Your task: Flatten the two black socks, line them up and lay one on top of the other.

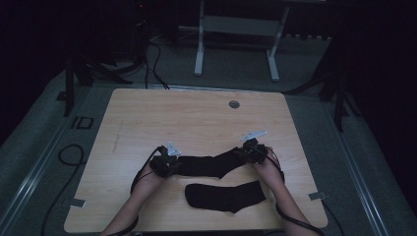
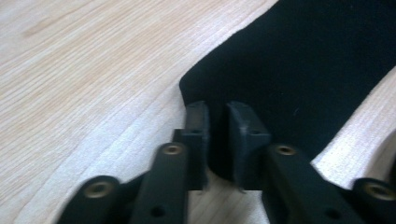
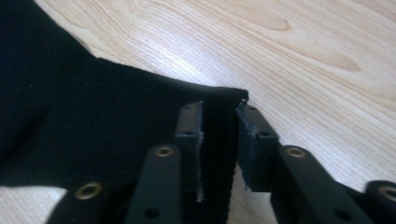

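Two grippers' jaws pinch one black sock [image 1: 209, 164] – left [image 1: 166, 162] at its toe, right [image 1: 252, 151] at its cuff

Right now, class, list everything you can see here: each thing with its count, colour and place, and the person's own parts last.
far sock: 1, black, mid-table, stretched between both grippers.
near sock: 1, black, flat near the front edge, untouched.
table: 1, light wood, centre.
grommet: 1, grey, far side of tabletop.
frame: 1, white, on the floor beyond the table.
left gripper: 1, black, shut on the far sock's end.
right gripper: 1, black, shut on its other end.
forearms: 2, entering from the bottom.
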`<state>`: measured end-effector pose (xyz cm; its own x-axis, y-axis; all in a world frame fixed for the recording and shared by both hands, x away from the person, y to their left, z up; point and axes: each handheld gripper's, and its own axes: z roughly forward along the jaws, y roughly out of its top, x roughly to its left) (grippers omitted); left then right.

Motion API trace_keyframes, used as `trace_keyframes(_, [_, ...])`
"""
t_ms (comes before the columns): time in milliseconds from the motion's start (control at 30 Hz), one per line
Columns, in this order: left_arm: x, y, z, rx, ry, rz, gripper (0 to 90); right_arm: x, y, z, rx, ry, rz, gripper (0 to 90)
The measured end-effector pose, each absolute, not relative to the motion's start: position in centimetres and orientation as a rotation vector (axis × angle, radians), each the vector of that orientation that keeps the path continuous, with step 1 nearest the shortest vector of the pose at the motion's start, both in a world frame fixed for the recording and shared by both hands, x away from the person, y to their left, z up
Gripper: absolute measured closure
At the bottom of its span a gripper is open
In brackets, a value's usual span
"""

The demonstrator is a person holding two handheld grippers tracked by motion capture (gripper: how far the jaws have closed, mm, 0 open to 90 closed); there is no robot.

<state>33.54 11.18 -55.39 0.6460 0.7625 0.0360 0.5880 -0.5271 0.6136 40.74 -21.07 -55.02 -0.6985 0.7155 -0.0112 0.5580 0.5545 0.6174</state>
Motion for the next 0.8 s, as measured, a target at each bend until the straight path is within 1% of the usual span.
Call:
trace_keyframes(33, [33.5, 11.1, -55.4, 2.302, 1.046, 0.411, 82.8, 40.7, -21.1, -55.0, 1.065, 2.538, 0.880, 80.5])
trace_keyframes(200, [33.5, 10.7, -55.3, 2.314, 1.041, 0.438, 86.6, 40.6, -20.6, -54.8, 1.076, 2.536, 0.845, 85.1])
trace_keyframes(367, [33.5, 10.8, -54.8, 2.272, 1.057, 0.442, 87.6, 40.5, -20.9, -54.1, 1.113, 2.491, 0.890, 86.0])
trace_keyframes(633, [32.9, 11.0, -52.1, 2.208, 1.023, 0.485, 87.7, 39.5, -22.1, -50.5, 1.092, 2.420, 1.008, 86.0])
trace_keyframes(700, [32.5, 11.0, -51.3, 2.186, 1.010, 0.469, 87.7, 39.0, -22.4, -49.8, 1.093, 2.419, 1.026, 86.0])
trace_keyframes(800, [31.8, 10.9, -50.5, 2.194, 0.976, 0.505, 87.6, 38.2, -22.8, -49.1, 1.075, 2.413, 1.031, 85.9])
